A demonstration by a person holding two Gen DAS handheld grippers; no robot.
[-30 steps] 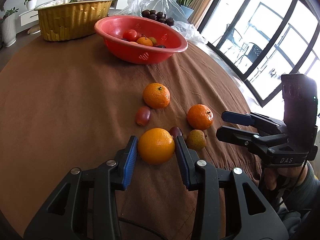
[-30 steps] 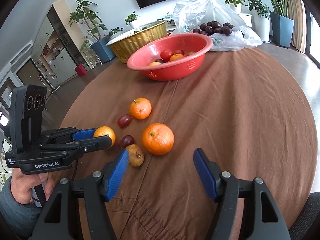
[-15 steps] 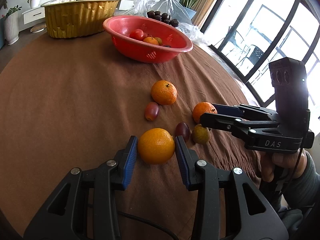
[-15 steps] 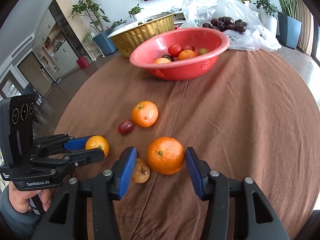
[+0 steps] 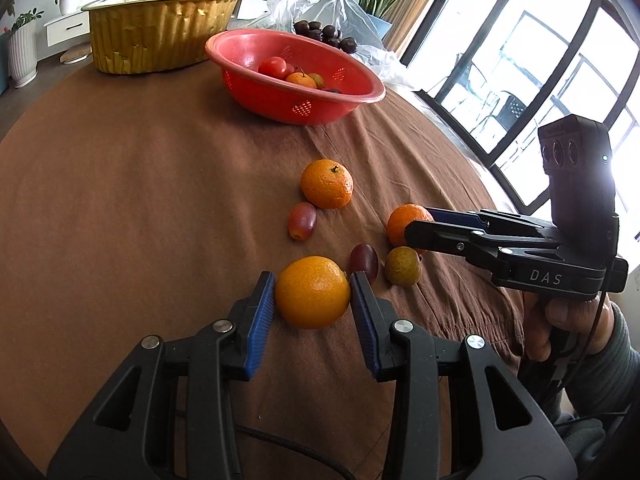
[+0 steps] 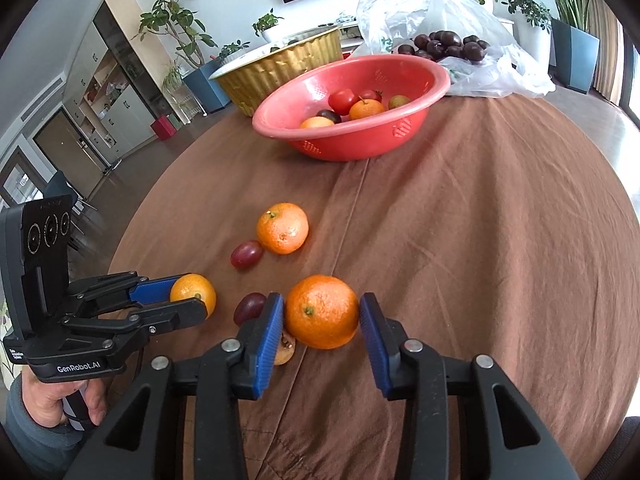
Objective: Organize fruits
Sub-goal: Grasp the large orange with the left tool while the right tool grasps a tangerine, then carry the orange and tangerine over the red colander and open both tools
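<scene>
On the brown tablecloth my left gripper is shut on an orange, both blue pads against its sides; from the right wrist view it comes in at the left. My right gripper straddles a second orange. Its jaws are closing and the pads stand just at the skin without visibly pressing. From the left wrist this gripper half hides that orange. A tangerine, a red grape, a dark grape and a small yellow-brown fruit lie loose between them.
A red perforated basket holding tomatoes and small fruit stands further back. Behind it are a gold foil bowl and a clear plastic bag with dark plums. The round table's edge drops off at the right, towards the windows.
My right gripper came forward over the second orange and its jaws narrowed from wide apart to just beside it. The left gripper kept its hold on the first orange.
</scene>
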